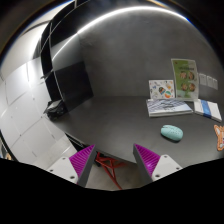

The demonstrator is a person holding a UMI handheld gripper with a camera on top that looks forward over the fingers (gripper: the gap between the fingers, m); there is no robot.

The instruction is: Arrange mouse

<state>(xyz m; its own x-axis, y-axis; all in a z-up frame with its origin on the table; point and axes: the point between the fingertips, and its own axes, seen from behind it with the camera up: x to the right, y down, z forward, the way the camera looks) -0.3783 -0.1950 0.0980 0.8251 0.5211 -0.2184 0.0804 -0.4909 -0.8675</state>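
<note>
One mouse [172,132], pale teal, sits on the dark bench [110,115], ahead of the gripper [117,160] and off to its right, well apart from the fingers. Gripper is spread, nothing between the purple pads [84,160]; a red cable [108,172] shows low between the fingers. Just beyond the mouse lie a stack of booklets [168,106] and a green leaflet [184,77] standing behind them, with a blue-edged box [209,109] further right. Risks, as I judge them: the mouse is off-axis, so a straight approach would miss it or clip only one side and push it skidding over the smooth bench. Its rounded shell looks slippery; a pinch too high could squirt it out forward into the booklets. Coming in too far right could knock the box or the papers. The cable underneath could snag a finger on the way down. Whether the mouse has its own cord I cannot tell.
</note>
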